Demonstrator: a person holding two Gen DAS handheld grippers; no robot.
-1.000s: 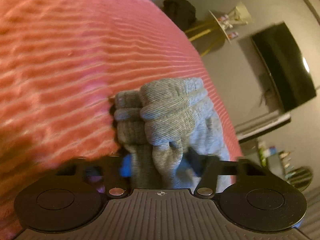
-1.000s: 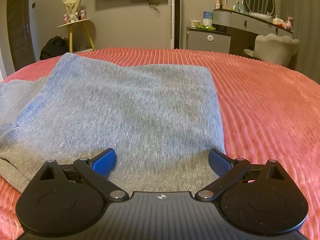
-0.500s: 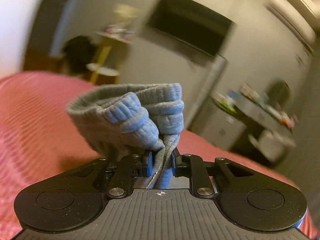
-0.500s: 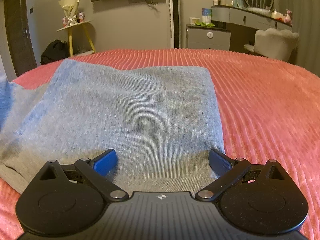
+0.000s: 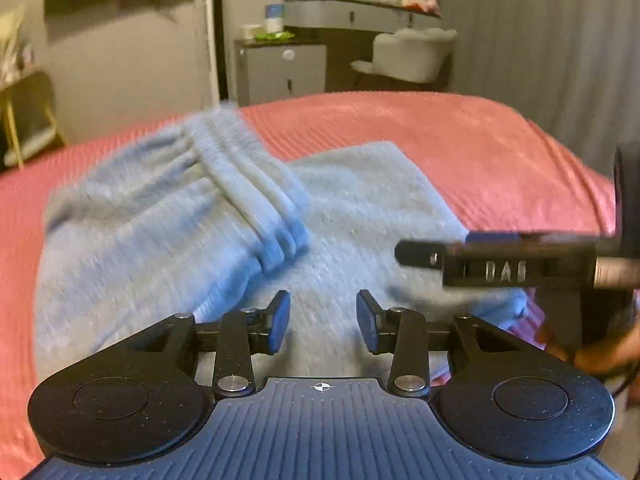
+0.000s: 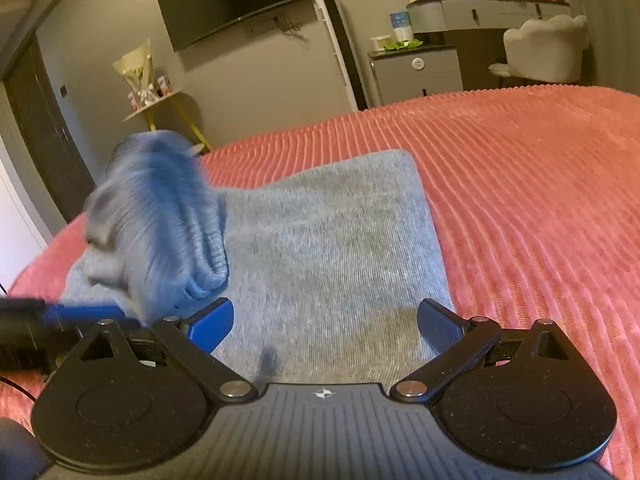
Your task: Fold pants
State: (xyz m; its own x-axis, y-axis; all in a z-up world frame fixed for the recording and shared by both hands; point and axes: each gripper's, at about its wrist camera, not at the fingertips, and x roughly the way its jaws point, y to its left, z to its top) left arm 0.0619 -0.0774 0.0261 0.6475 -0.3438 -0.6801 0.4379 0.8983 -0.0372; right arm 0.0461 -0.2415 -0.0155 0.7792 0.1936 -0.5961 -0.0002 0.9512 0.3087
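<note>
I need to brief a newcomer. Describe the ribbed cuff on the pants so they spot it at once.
Find the coral ribbed bedspread, then the grey-blue pants lying on it. The cuff is the bunched end folded over their left side: thick ridges, while the fabric beneath lies flat and smooth.

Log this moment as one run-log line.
task: fold pants | left gripper: open, empty | right gripper: open, empty | pants: ribbed end lying on lower layer | surface: bedspread

A home bedroom: pink-covered bed (image 6: 520,200), wall TV (image 6: 236,0), vanity desk (image 6: 488,12) and chair (image 6: 544,50).
</note>
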